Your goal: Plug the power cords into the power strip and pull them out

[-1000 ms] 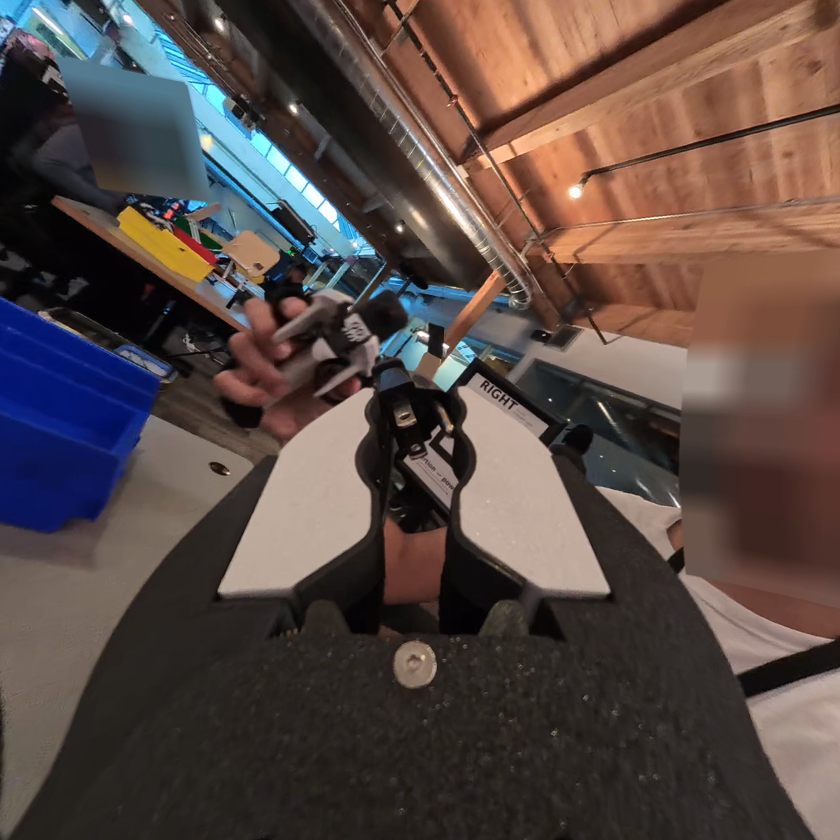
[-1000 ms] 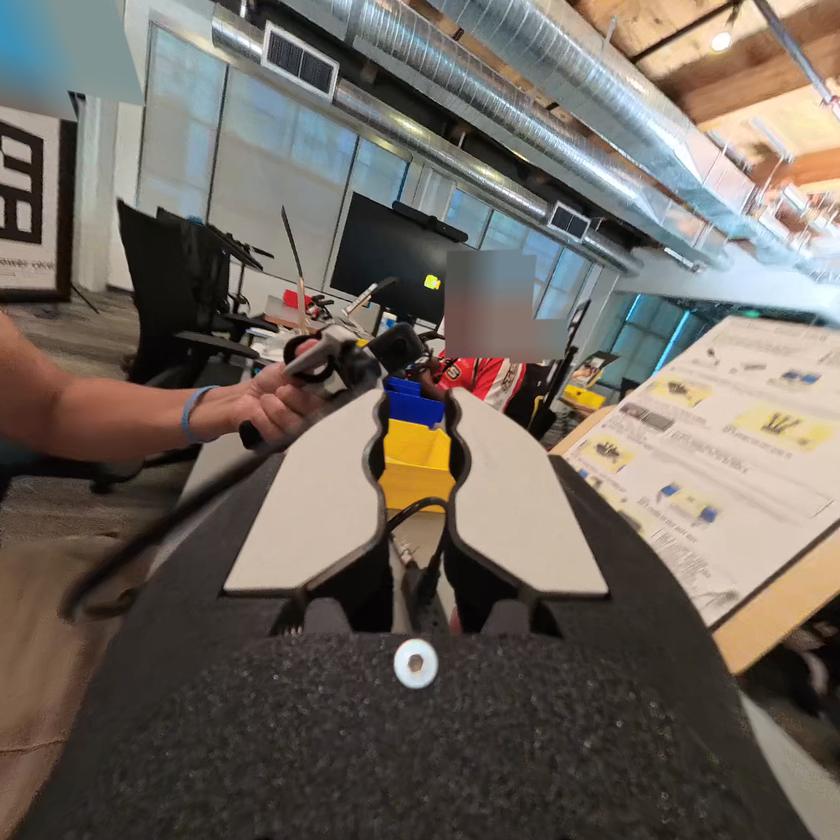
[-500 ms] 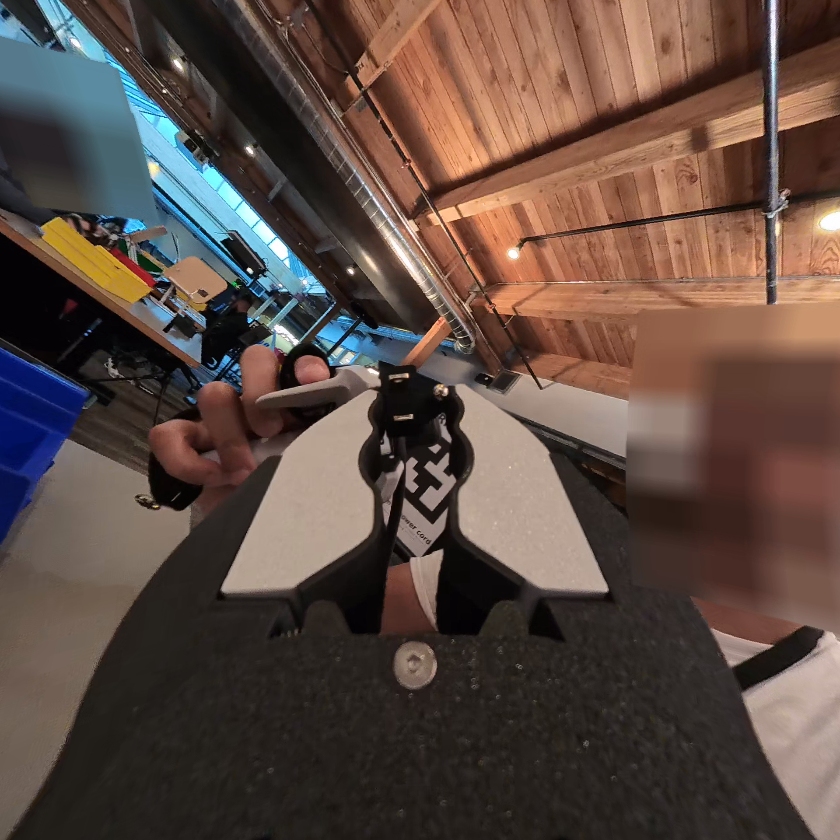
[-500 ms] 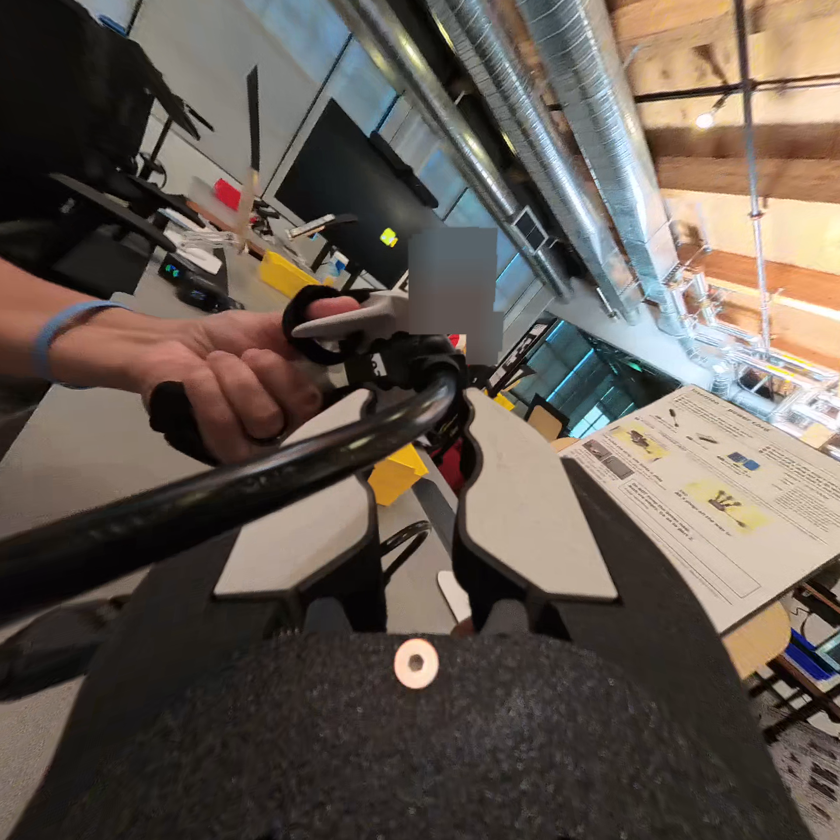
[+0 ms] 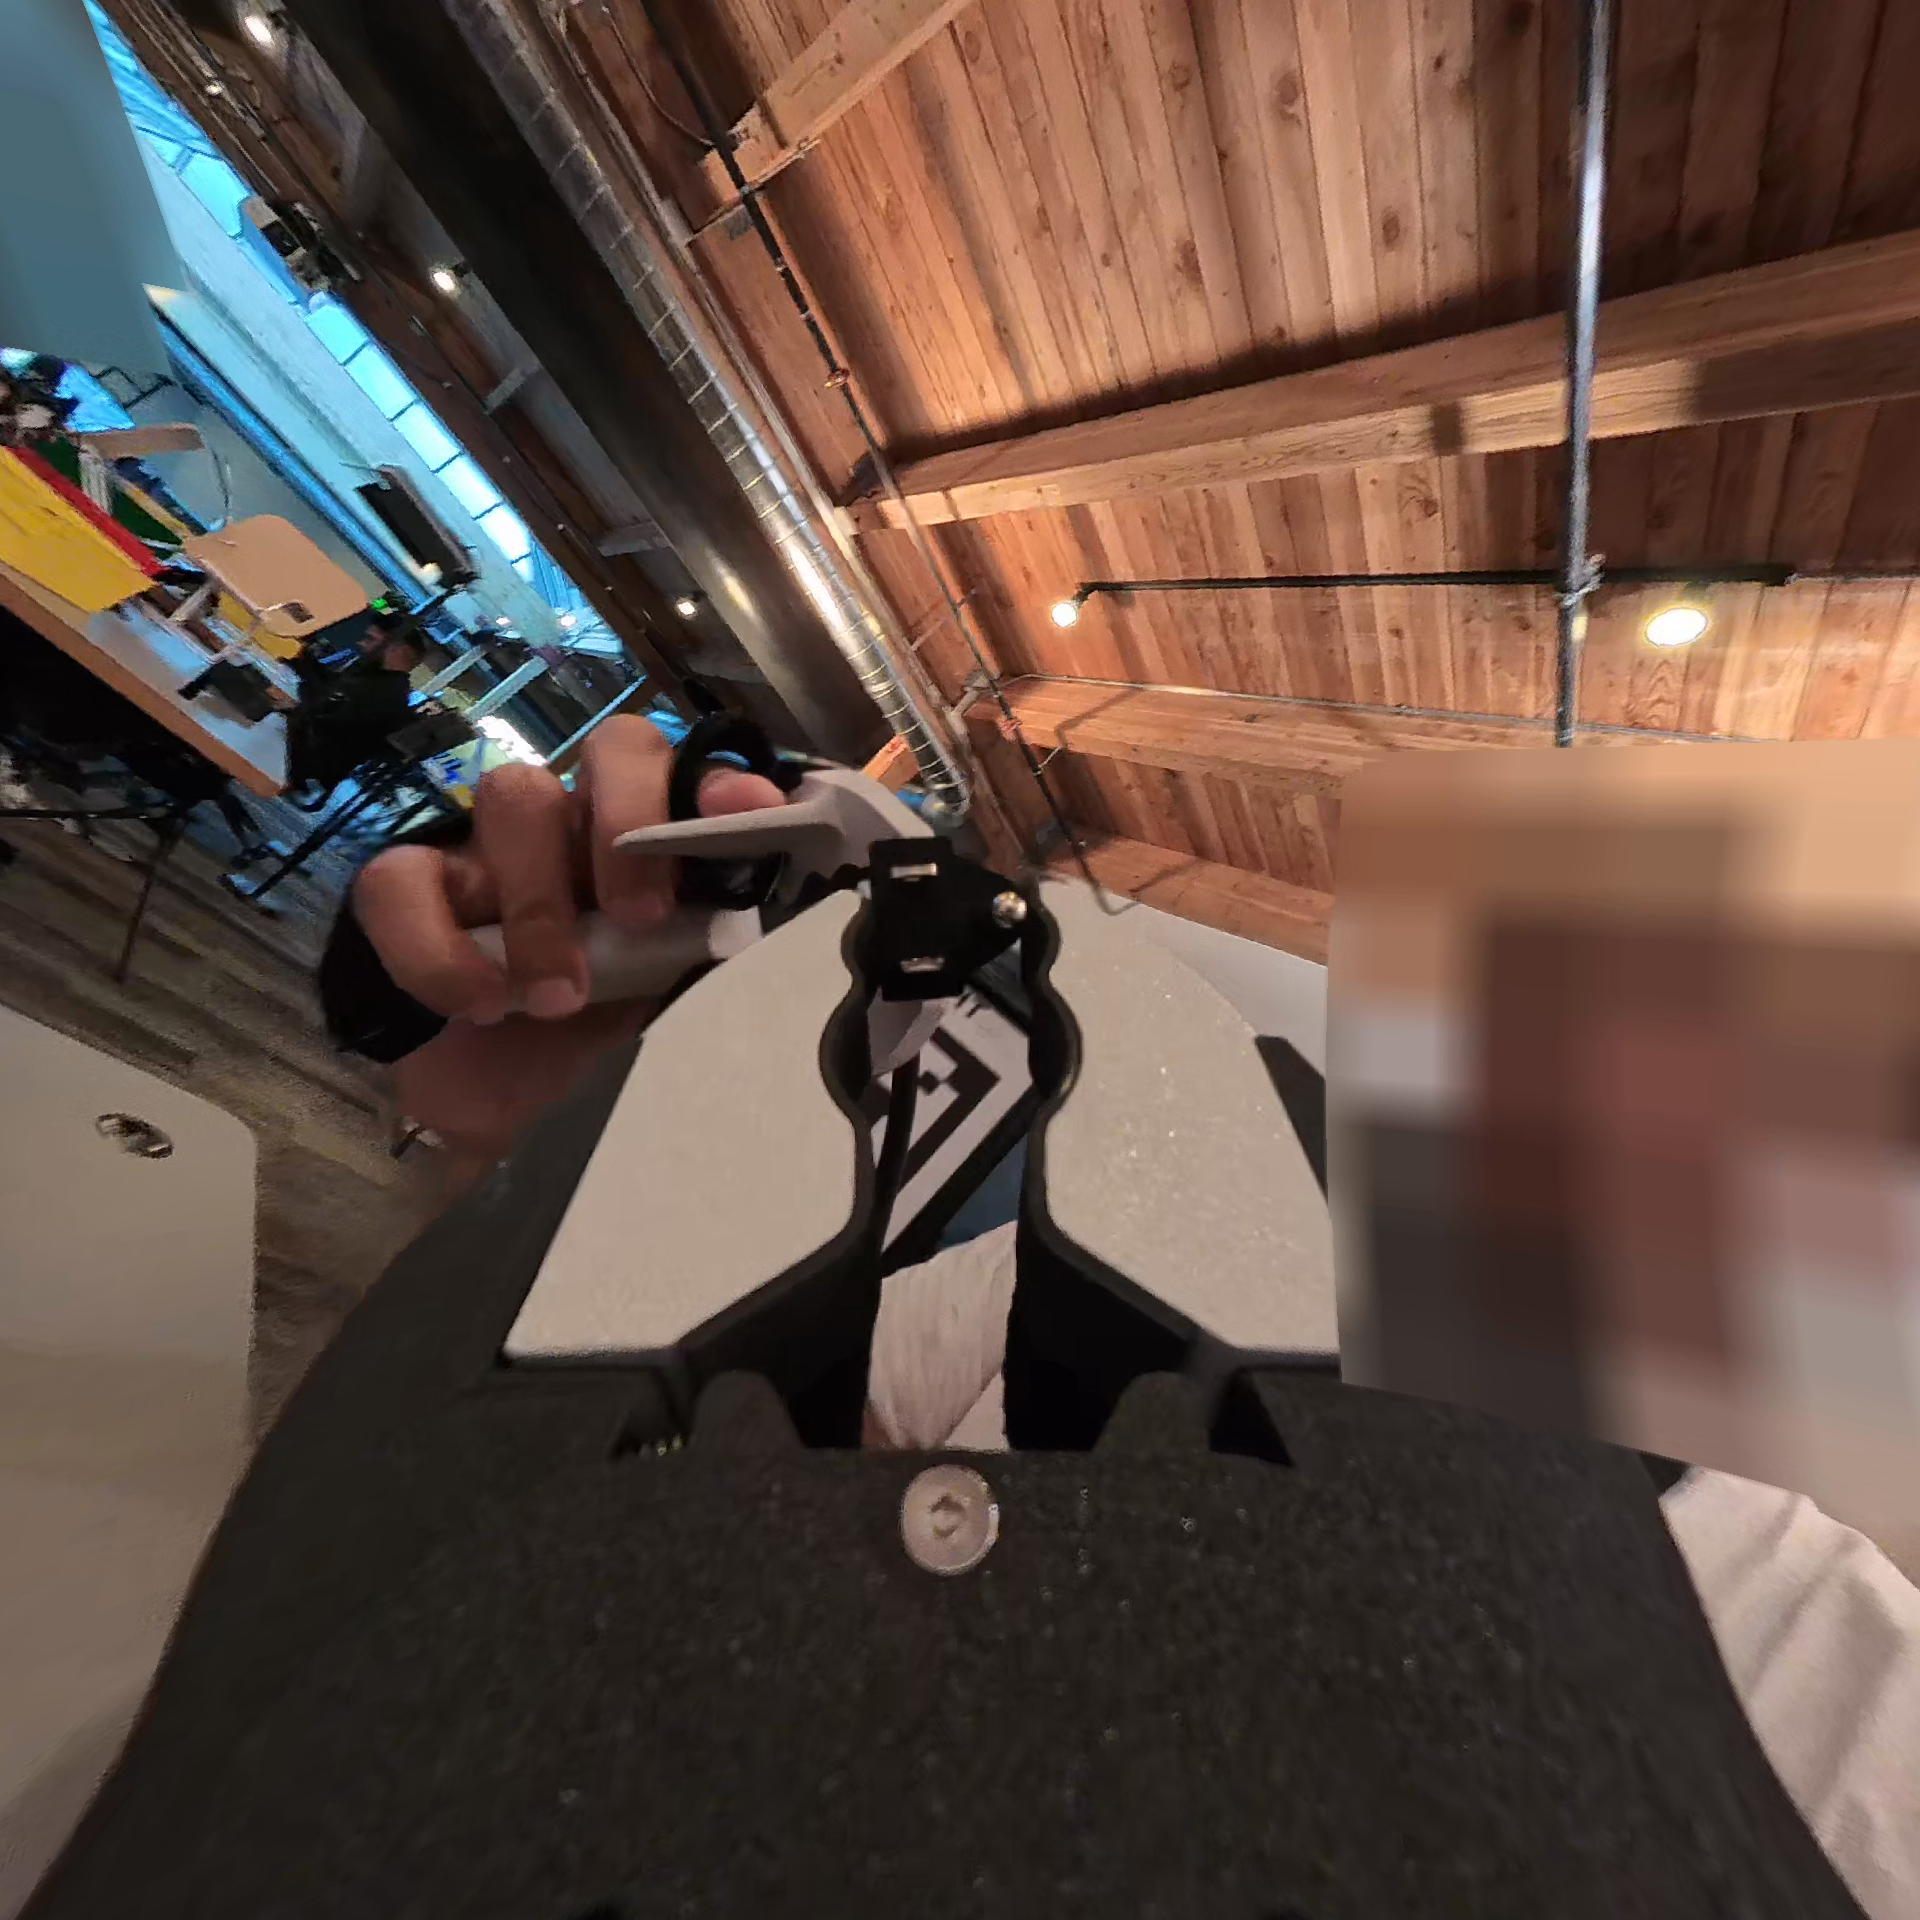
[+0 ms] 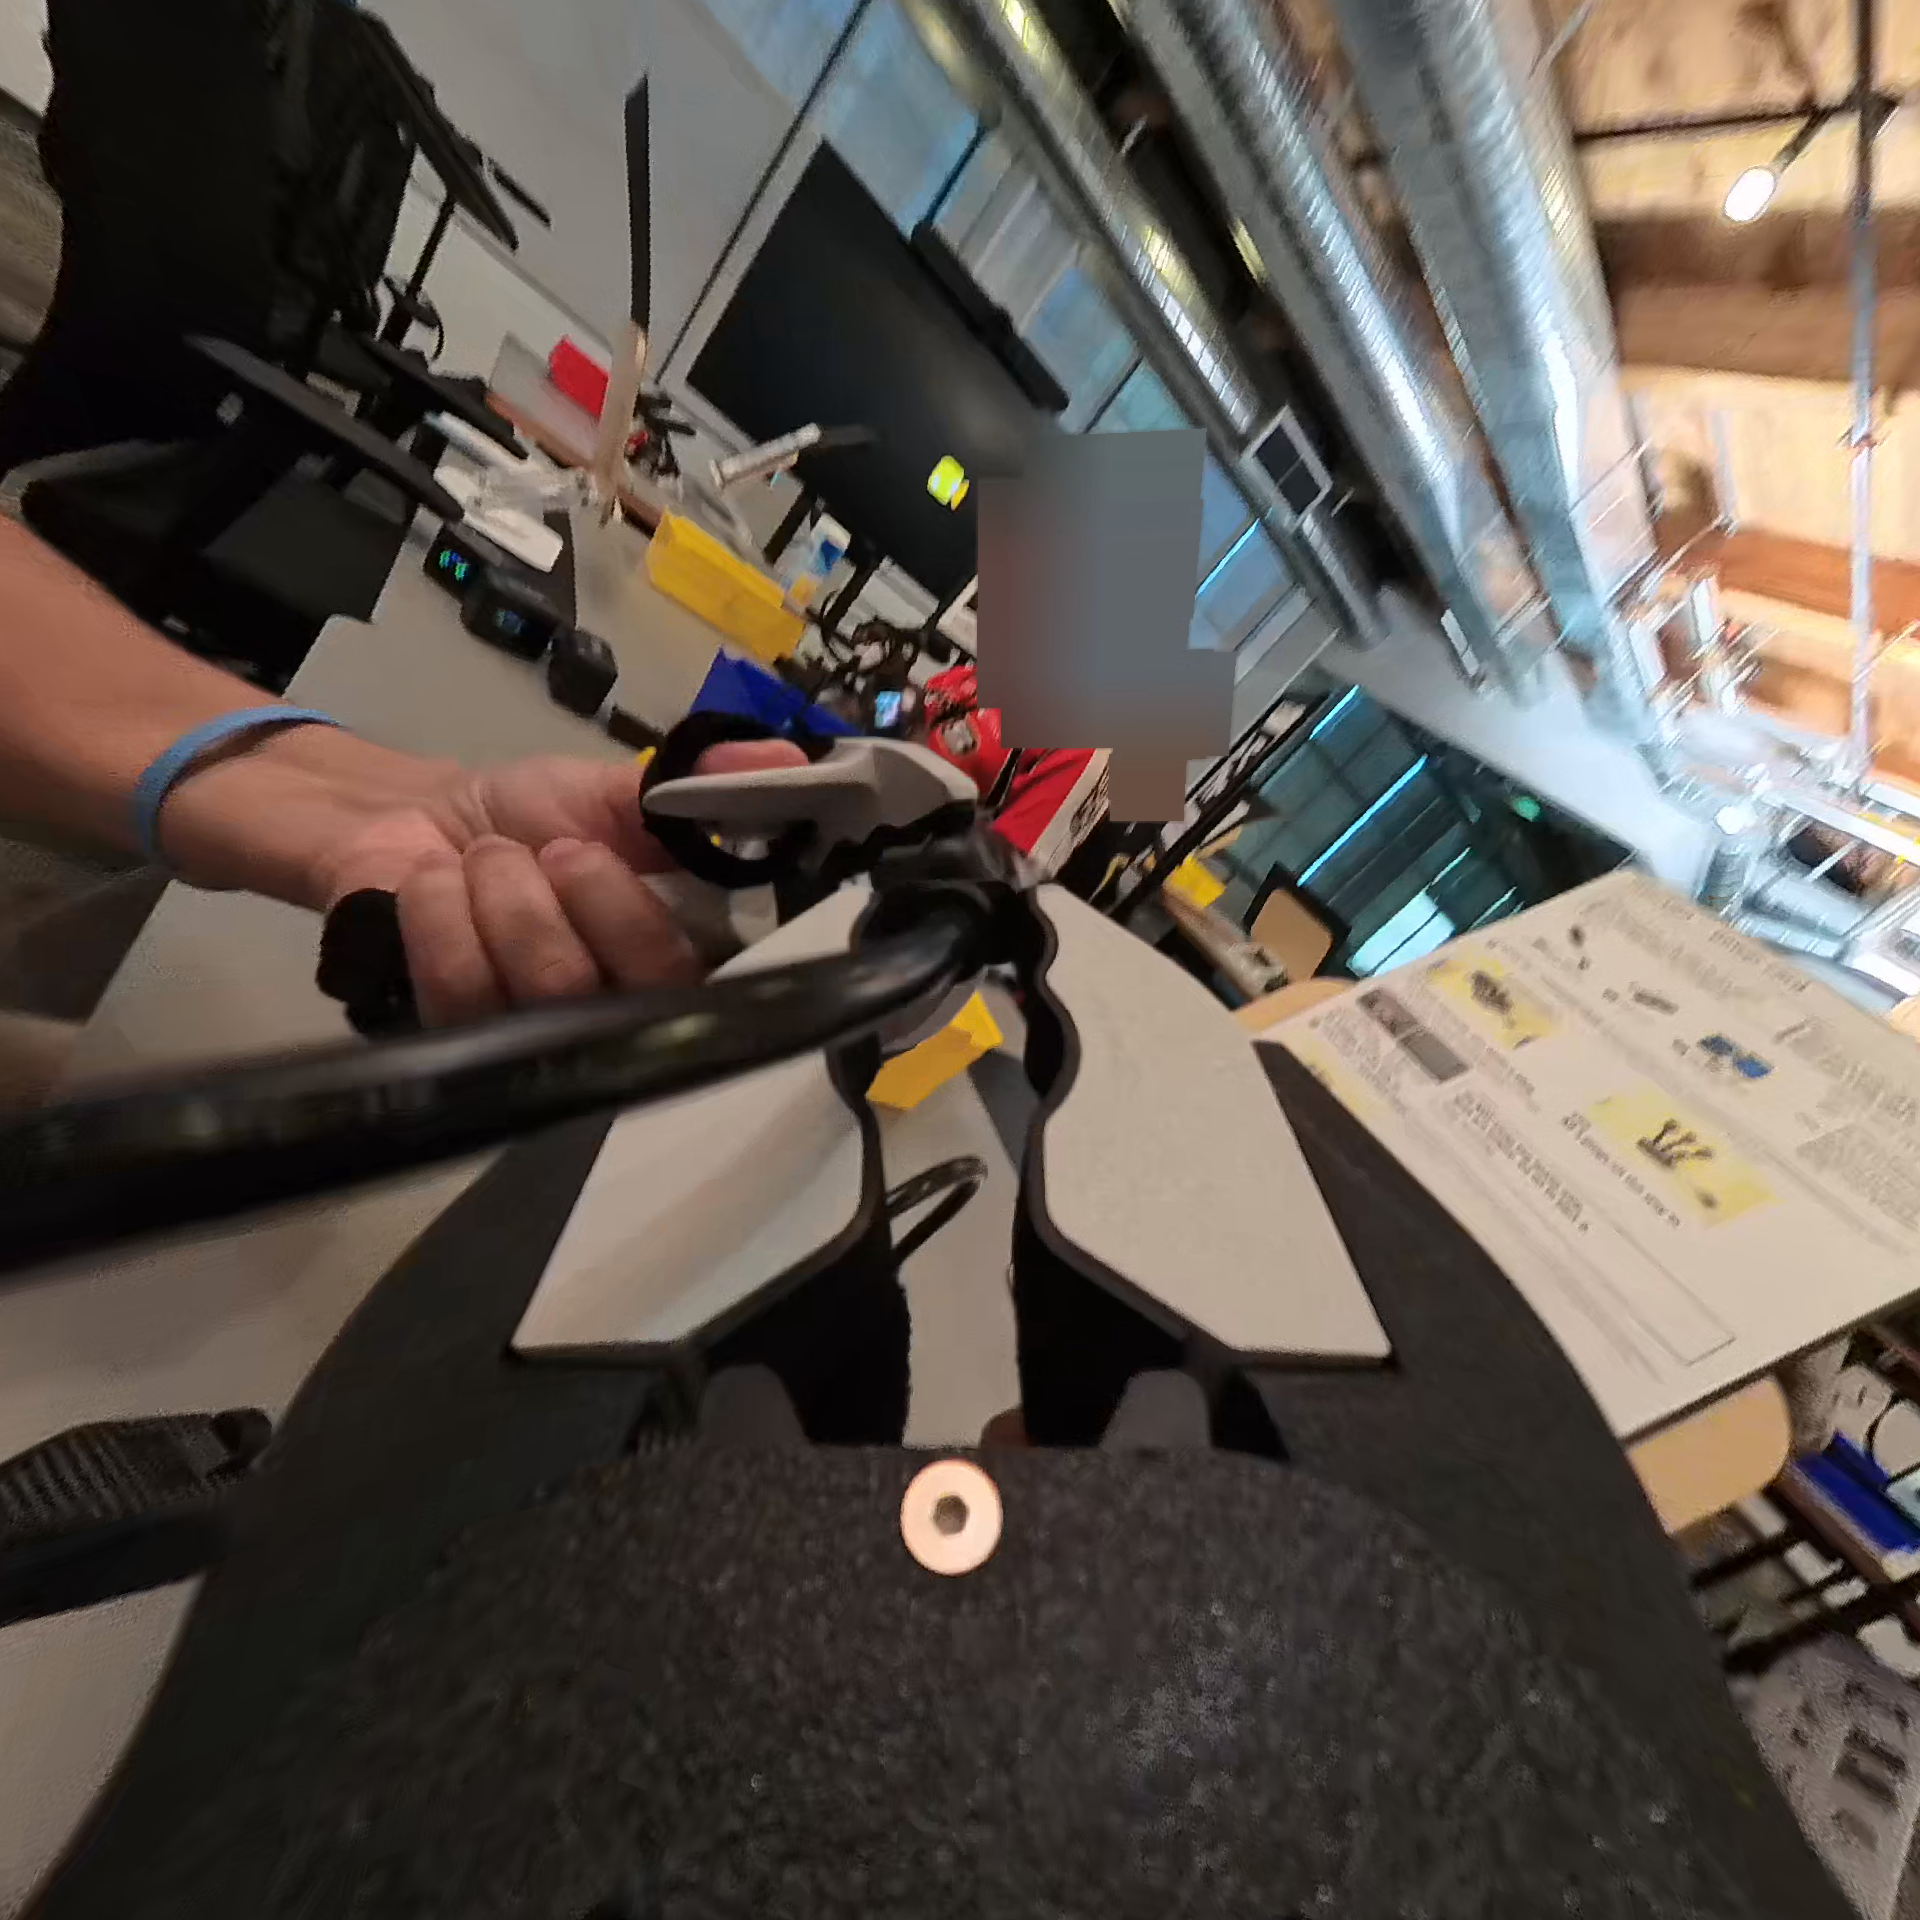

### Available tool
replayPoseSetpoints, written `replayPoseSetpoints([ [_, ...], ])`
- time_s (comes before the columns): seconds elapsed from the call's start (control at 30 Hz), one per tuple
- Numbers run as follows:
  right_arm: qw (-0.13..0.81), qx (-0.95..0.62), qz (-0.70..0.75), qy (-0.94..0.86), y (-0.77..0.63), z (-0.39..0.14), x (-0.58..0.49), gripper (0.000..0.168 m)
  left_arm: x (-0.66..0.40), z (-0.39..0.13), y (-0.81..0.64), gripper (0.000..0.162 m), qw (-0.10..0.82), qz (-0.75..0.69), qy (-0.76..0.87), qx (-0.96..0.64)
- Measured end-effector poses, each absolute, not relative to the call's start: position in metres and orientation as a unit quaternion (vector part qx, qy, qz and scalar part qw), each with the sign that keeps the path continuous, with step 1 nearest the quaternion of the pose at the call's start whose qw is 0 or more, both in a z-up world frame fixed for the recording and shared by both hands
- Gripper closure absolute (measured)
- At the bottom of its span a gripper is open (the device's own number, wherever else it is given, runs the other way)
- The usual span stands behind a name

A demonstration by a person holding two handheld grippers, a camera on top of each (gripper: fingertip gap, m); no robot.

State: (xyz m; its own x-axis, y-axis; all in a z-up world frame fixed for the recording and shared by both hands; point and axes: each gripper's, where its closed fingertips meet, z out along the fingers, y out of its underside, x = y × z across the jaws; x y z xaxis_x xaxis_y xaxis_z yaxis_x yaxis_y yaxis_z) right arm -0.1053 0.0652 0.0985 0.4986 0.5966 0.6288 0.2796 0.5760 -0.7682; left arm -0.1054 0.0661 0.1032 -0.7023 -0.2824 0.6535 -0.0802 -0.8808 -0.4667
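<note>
In the left wrist view my left gripper (image 5: 940, 920) is shut on a black plug (image 5: 925, 904) at its fingertips, with the prongs facing the camera. The view is tilted up toward the ceiling. The hand holding the right gripper (image 5: 540, 914) is just behind the plug. In the right wrist view my right gripper (image 6: 951, 930) has its tips on either side of the plug end of the thick black power cord (image 6: 520, 1070), which curves off to the left over the left finger. The cord hides the contact. The hand with a blue wristband (image 6: 499, 862) holds the left gripper's handle. No power strip is in view.
A grey table (image 5: 104, 1351) lies below left. A printed instruction sheet (image 6: 1610, 1122) lies on a board at the right. Yellow (image 6: 935, 1049) and blue (image 6: 748, 686) bins stand beyond the tips. A person in a white shirt (image 5: 1818, 1662) is close on the right.
Both grippers have come together and tilted upward. The right gripper, apart and empty a second ago, now has the cord end between its tips. The left gripper has kept hold of the plug.
</note>
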Motion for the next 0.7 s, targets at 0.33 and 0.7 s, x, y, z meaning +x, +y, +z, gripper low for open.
replayPoseSetpoints([
  [0.33, 0.642, -0.591, 0.193, -0.449, 0.123, 0.096, -0.057, 0.144, -0.162, 0.036, 0.182, 0.123, 0.347, -0.581, 0.402, -0.617],
  [0.7, 0.340, -0.736, 0.249, -0.529, 0.247, -0.037, -0.059, 0.145, -0.158, -0.151, 0.259, 0.108, 0.287, -0.208, 0.609, -0.710],
])
